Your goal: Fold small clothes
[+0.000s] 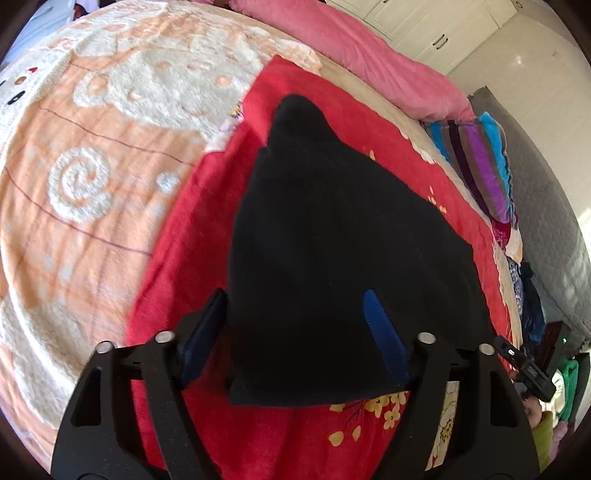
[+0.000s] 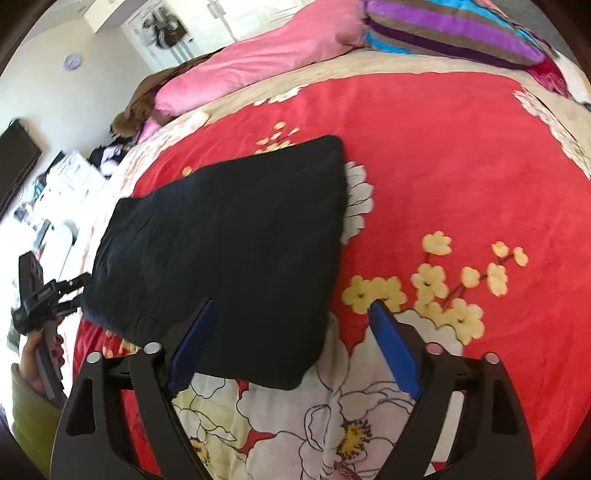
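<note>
A dark folded garment (image 1: 332, 258) lies flat on a red flowered blanket (image 1: 192, 236) spread over the bed, its near edge towards both claws. Beside the red blanket lies an orange and cream blanket (image 1: 74, 166); a pink pillow (image 2: 258, 55) and a striped cushion (image 2: 443, 33) sit at the far side of the bed.

The left gripper (image 1: 291, 328) stands over the near left part of the garment with its jaws apart; the cloth's left edge lies between the blue pads, but neither pad visibly presses on it. The right gripper (image 2: 291, 332) is likewise parted, its left pad over the garment's near right corner and its right pad over bare blanket; it grips nothing. In the right wrist view the left claw's handle is seen in a person's hand (image 2: 40, 354) at the garment's far side.

By its look the garment is soft, thick and light, probably a knit or fleece: it should drape and sag when lifted, not slip, and cannot break. It seems already doubled, so layers may slide apart. The best hold is judged to be a pinch on the two near corners, taking all layers at once, with care not to catch the plush blanket beneath.
</note>
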`<state>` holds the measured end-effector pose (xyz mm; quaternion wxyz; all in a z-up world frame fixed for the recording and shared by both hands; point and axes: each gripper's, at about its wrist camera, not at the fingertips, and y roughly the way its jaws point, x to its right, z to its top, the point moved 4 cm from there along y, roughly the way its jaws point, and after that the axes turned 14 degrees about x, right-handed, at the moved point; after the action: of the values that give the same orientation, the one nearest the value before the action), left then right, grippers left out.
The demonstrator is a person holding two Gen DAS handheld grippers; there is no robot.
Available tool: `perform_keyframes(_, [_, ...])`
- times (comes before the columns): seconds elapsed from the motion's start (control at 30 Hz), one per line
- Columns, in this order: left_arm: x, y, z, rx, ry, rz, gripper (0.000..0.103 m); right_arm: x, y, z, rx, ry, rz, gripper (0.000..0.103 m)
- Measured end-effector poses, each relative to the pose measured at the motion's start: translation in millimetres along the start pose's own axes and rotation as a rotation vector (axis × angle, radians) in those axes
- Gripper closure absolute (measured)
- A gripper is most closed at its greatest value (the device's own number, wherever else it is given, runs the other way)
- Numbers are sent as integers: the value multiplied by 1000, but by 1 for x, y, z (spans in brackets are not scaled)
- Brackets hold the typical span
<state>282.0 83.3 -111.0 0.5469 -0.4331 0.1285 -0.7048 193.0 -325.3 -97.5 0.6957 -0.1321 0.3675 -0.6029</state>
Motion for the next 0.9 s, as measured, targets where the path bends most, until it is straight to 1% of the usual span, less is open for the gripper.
perform_keyframes(0.03, [2,1,-1,-2,7,1,55,0,4,-2,-8,-6,4,46])
perform_keyframes(0.07, [3,1,-2,-1,28,23,57,-1,7,-4,-19,0,16,51])
perform_keyframes(0.1, [4,1,-3,0,43,34,60,-1,9,-4,-22,9,27,59])
perform_keyframes(0.13, [4,1,-3,1,51,38,70,-1,9,-4,-19,17,34,62])
perform_keyframes(0.17, [4,0,-3,1,49,34,77,-1,9,-4,-11,27,45,63])
perform_keyframes(0.2, [3,-1,-3,0,39,25,80,-2,9,-3,-6,32,51,70])
perform_keyframes(0.23, [3,-1,-3,-1,36,19,87,-2,8,-2,2,35,56,83])
perform_keyframes(0.27, [3,-2,-4,-4,38,11,91,-1,7,-1,7,39,56,87])
perform_keyframes(0.4, [8,-9,-8,-2,77,12,93,3,0,2,19,72,69,90])
perform_keyframes(0.5, [5,-22,-11,0,66,2,93,3,-14,5,42,106,94,92])
perform_keyframes(0.57, [3,-32,-15,7,66,-2,93,3,-20,3,37,111,79,92])
perform_keyframes(0.63, [-1,-34,-19,8,66,5,92,4,-21,-5,11,115,62,92])
perform_keyframes(0.73, [-9,-25,-21,-8,47,21,86,6,-11,-14,-42,90,4,92])
perform_keyframes(0.83, [-18,-22,-23,-23,24,24,77,6,-6,-19,-64,67,-32,90])
perform_keyframes(0.9, [-22,-22,-23,-31,4,16,75,7,-5,-23,-70,56,-54,89])
